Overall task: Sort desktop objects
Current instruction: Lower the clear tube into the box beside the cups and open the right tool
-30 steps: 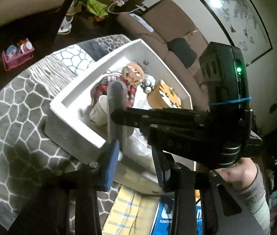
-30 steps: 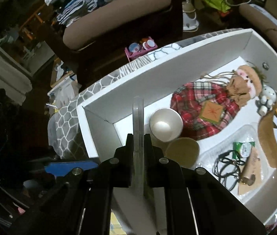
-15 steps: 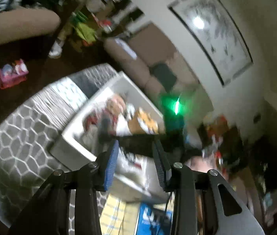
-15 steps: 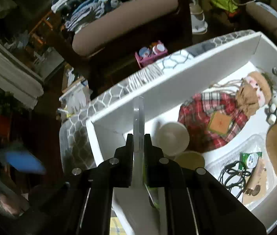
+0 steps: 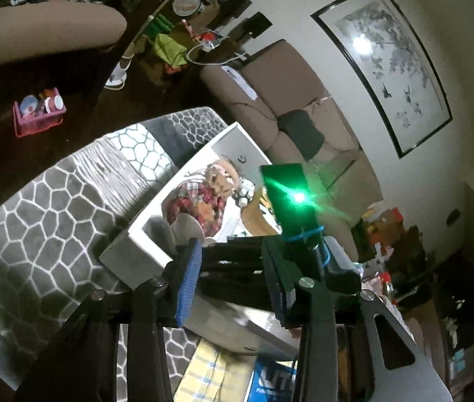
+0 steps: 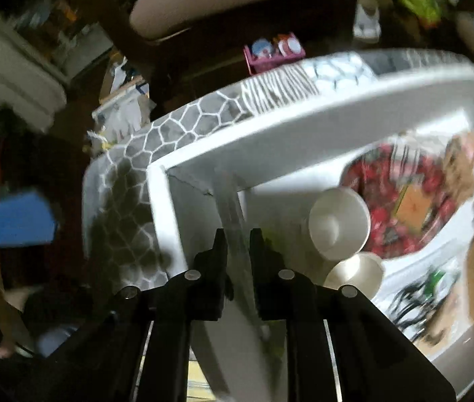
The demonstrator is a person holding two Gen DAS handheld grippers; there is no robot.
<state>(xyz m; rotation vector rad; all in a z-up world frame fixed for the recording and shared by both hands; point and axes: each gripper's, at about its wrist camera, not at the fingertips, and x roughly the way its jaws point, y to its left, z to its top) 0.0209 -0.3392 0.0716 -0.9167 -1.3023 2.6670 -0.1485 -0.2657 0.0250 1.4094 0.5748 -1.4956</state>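
The right gripper [image 6: 237, 251] clamps a clear strip [image 6: 228, 201] above the white box's [image 6: 237, 140] near corner, likely to drop it inside; the left gripper [image 5: 233, 284] waits beside that box, fingers apart and empty

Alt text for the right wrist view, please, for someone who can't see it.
The right tongs grip a flat, translucent strip over the near corner of a white box. Inside lie two paper cups, a plaid-dressed doll and dark cords. The box sits on a grey honeycomb-patterned cloth; the frame is motion-blurred.
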